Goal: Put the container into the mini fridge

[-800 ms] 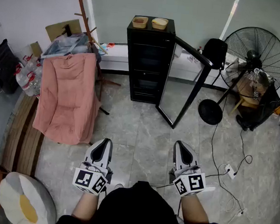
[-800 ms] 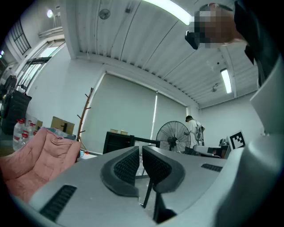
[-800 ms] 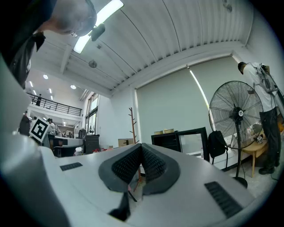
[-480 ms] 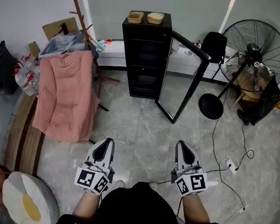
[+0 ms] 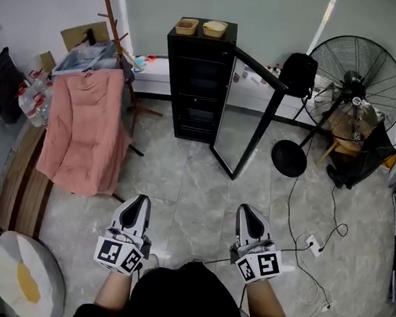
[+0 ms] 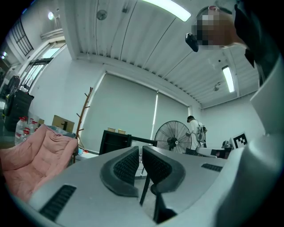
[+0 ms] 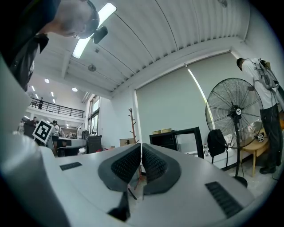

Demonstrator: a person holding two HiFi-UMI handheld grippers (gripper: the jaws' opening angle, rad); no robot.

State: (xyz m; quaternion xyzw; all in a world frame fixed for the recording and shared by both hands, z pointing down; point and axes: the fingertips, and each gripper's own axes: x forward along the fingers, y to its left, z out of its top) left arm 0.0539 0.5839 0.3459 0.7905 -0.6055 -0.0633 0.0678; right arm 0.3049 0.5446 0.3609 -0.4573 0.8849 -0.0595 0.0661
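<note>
Container (image 5: 186,26), shallow, tan, tops boxy black mini fridge (image 5: 195,84); left tool (image 5: 136,204), right tool (image 5: 247,213) clenched empty.

two containers (image 5: 201,28) atop mini fridge (image 5: 195,84), fan (image 5: 358,83) right

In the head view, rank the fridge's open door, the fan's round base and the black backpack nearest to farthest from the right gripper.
1. The open door, straight ahead of the right gripper.
2. The fan base, ahead to the right.
3. The backpack, by the back wall.

Two containers (image 5: 186,26) sit atop the black mini fridge (image 5: 197,84); its glass door (image 5: 238,116) stands open.
</note>
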